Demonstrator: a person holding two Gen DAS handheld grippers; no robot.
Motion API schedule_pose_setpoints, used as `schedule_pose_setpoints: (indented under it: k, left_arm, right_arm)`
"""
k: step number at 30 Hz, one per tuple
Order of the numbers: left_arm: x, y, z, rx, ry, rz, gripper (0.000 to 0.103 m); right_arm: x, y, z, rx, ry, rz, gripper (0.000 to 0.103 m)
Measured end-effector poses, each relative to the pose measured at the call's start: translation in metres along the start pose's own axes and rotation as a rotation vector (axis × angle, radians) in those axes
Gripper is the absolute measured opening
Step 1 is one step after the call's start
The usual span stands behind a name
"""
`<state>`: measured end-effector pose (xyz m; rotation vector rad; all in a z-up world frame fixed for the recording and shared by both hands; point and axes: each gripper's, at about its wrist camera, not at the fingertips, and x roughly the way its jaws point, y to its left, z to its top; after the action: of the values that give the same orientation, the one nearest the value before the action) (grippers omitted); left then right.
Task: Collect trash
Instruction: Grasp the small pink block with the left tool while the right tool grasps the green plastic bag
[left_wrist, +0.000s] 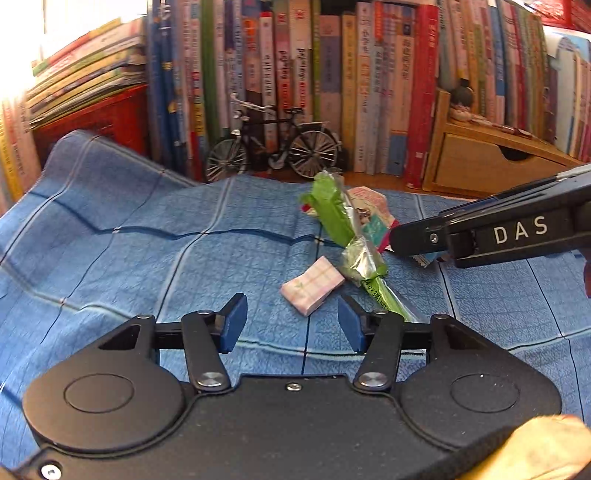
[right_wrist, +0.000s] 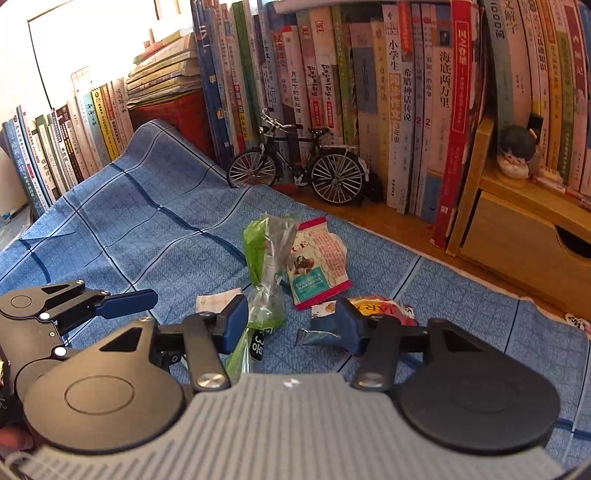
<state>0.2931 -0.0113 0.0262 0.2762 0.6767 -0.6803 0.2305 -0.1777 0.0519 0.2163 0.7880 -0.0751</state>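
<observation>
Both grippers point down at an angle toward a blue checked cloth (left_wrist: 129, 229) where the trash lies in a small heap.

The left gripper (left_wrist: 291, 321) hovers low over the cloth with its blue pads apart and nothing between them. Just ahead of its tips lies a small pink folded packet (left_wrist: 312, 285), and a long green wrapper (left_wrist: 332, 218) runs beside its right finger.

The right gripper (right_wrist: 291, 325) comes in from the right side of the heap. Its jaws stand apart. The green wrapper (right_wrist: 266, 258) lies against its left pad and a torn blue wrapper (right_wrist: 321, 330) against its right pad; whether they press is not clear. A pink-edged snack packet (right_wrist: 319, 266) lies just beyond. Behind stand a row of books (right_wrist: 369, 92) and a model bicycle (right_wrist: 299, 162).
</observation>
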Motion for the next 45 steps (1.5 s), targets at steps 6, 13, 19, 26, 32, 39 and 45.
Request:
schedule_pose_setpoints:
  k: [6, 13, 19, 26, 32, 39, 45]
  left_arm:
    - [0.017, -0.001, 0.006, 0.028, -0.007, -0.061, 0.053]
    - [0.022, 0.008, 0.001, -0.077, -0.05, 0.015, 0.029]
    - [0.015, 0.032, 0.001, -0.157, -0.078, 0.052, 0.029]
    - [0.01, 0.047, -0.004, -0.209, -0.061, 0.073, 0.029]
    - [0.003, 0.048, -0.009, -0.221, -0.067, 0.085, 0.029]
    - [-0.016, 0.048, -0.016, -0.236, -0.081, 0.095, 0.029]
    - [-0.032, 0.046, -0.022, -0.243, -0.069, 0.089, 0.029]
  right_arm:
    - [0.009, -0.009, -0.003, 0.03, -0.003, 0.0, 0.064]
    - [0.018, -0.004, 0.001, -0.012, 0.001, 0.033, 0.064]
    - [0.027, 0.003, 0.003, -0.042, 0.016, 0.099, 0.065]
    - [0.049, 0.017, 0.001, -0.064, 0.076, 0.046, 0.043]
    - [0.05, 0.021, -0.001, -0.083, 0.061, -0.022, 0.038]
    - [0.035, 0.022, 0.001, -0.065, 0.039, -0.008, 0.038]
    - [0.025, 0.036, -0.005, -0.072, 0.029, 0.005, 0.038]
